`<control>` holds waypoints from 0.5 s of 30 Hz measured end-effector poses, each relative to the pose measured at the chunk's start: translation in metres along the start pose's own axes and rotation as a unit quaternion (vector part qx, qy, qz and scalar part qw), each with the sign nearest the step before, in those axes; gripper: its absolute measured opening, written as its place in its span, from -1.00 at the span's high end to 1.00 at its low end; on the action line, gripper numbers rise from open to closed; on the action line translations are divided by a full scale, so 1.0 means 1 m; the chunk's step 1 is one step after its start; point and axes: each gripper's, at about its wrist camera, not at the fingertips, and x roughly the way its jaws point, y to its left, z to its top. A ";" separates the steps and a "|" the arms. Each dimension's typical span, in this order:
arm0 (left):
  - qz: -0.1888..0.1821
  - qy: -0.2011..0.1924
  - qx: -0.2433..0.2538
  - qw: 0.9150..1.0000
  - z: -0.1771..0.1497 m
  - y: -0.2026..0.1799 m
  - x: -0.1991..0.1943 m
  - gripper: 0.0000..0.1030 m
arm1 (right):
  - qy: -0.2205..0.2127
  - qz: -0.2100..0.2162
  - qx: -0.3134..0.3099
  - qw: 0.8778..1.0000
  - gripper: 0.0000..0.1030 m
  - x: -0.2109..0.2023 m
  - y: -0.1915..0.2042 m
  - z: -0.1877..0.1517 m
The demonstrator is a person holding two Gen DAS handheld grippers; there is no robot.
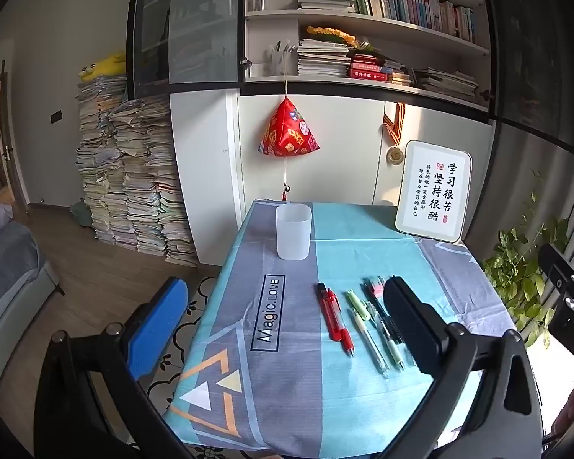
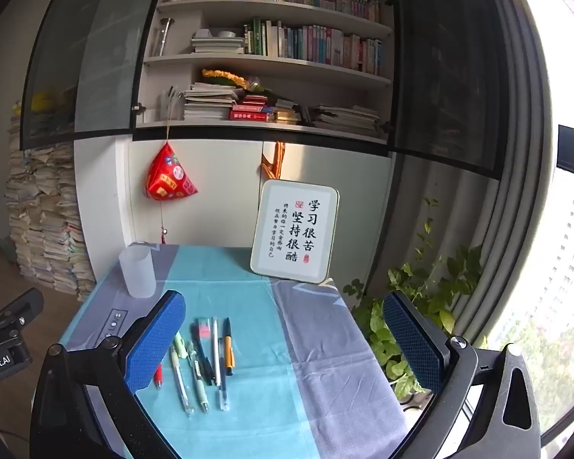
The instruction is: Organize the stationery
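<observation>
Right wrist view alone: yellow pen (image 2: pixel 229 348) beside pens (image 2: pixel 195 367); left gripper (image 1: pixel 287 325) and right gripper (image 2: pixel 283 340) both spread apart.

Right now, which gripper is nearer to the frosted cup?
Left, as best I can judge. The frosted cup stands almost straight ahead of the open left gripper; the open right gripper sees it far off to its left, beyond the pens.

White-framed calligraphy sign (image 2: pixel 295 235) leaning upright at back of blue-grey patterned tablecloth (image 2: pixel 325 363); red pyramid-shaped hanging ornament (image 1: pixel 288 130) (tasselled) on white cabinet; green leafy plant (image 2: pixel 413 306) beside table.
</observation>
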 end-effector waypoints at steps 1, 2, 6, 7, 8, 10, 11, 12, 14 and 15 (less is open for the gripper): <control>0.000 0.000 0.000 1.000 0.000 0.000 0.000 -0.98 | 0.000 0.000 0.000 1.000 -1.00 0.000 0.000 0.000; 0.000 0.000 0.000 1.000 0.000 0.000 0.000 -0.98 | -0.001 0.000 0.000 1.000 -1.00 0.000 0.000 0.000; 0.000 0.000 0.000 1.000 0.000 0.000 0.000 -0.98 | 0.001 0.001 0.000 1.000 -1.00 0.000 0.000 0.000; 0.000 0.000 0.000 1.000 0.000 0.000 0.000 -0.98 | 0.000 0.000 0.000 1.000 -1.00 0.000 0.000 0.000; 0.000 0.000 0.000 1.000 0.000 0.000 0.000 -0.98 | 0.000 0.000 -0.001 1.000 -1.00 0.000 0.000 0.000; 0.000 0.000 0.001 1.000 0.000 0.000 0.000 -0.98 | 0.001 0.001 -0.001 1.000 -1.00 0.000 0.000 0.001; 0.001 0.000 0.001 1.000 0.000 0.000 0.000 -0.98 | 0.000 0.001 0.000 1.000 -1.00 0.000 0.000 0.001; 0.002 0.000 0.001 1.000 0.000 0.000 -0.001 -0.98 | 0.000 0.001 0.000 1.000 -1.00 0.000 0.000 0.001; 0.001 0.000 0.001 1.000 0.000 0.000 -0.001 -0.98 | 0.001 0.002 0.000 1.000 -1.00 0.000 0.001 0.001; 0.001 0.000 0.001 1.000 -0.001 0.000 -0.001 -0.98 | 0.001 0.001 -0.001 1.000 -1.00 0.000 0.001 0.001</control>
